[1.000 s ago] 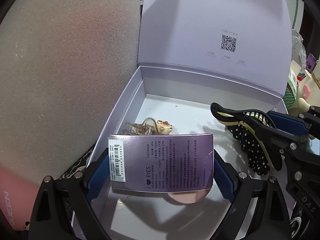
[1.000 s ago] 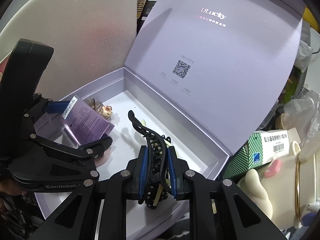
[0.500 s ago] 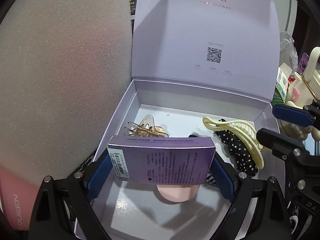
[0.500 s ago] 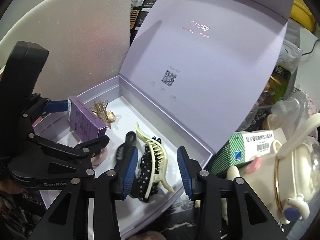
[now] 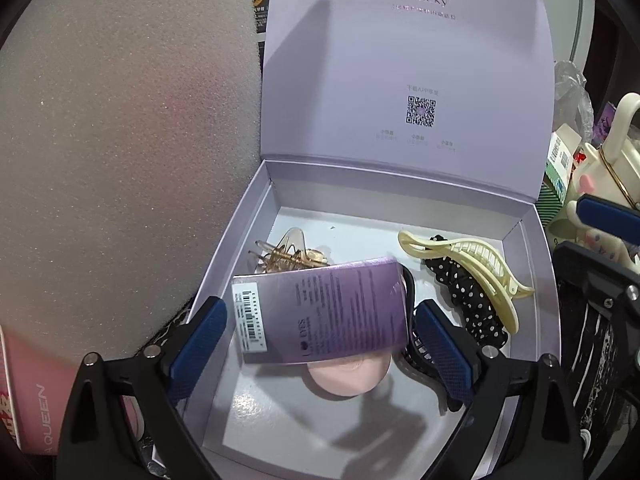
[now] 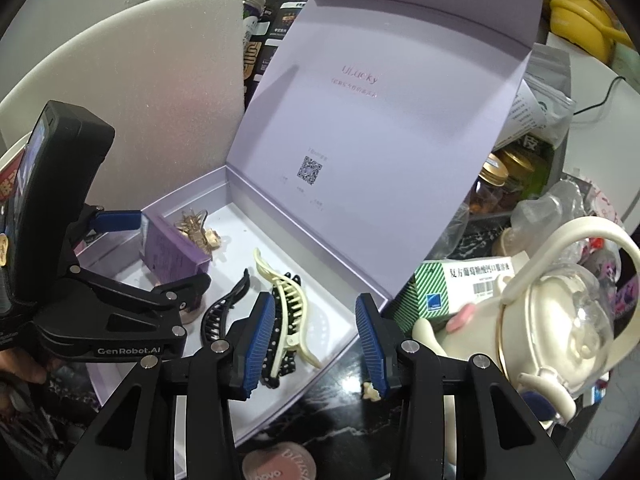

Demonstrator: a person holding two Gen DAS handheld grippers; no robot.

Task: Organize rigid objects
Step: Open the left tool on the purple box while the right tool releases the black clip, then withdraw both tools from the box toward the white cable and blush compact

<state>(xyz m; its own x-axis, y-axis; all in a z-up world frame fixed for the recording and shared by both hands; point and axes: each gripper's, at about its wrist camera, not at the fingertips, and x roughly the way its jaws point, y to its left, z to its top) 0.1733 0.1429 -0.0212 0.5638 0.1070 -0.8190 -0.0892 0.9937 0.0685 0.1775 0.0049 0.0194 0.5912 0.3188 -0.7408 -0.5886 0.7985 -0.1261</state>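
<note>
An open lilac gift box holds an amber hair claw, a pink disc, a black claw and a cream claw lying on polka-dot fabric. My left gripper hangs over the box's left half and its jaws are opening. A small purple carton sits tilted between them, with a gap at each pad. In the right wrist view my right gripper stands open above the box's near right corner. The cream claw lies free by its left finger.
The raised lid walls off the back. A grey foam sheet stands to the left, with a pink box below it. A cream kettle, a green-striped medicine box and jars crowd the right side.
My right gripper let go of the cream claw, opened and drew up and back. The left jaws widened and the purple carton tipped loose between them.
</note>
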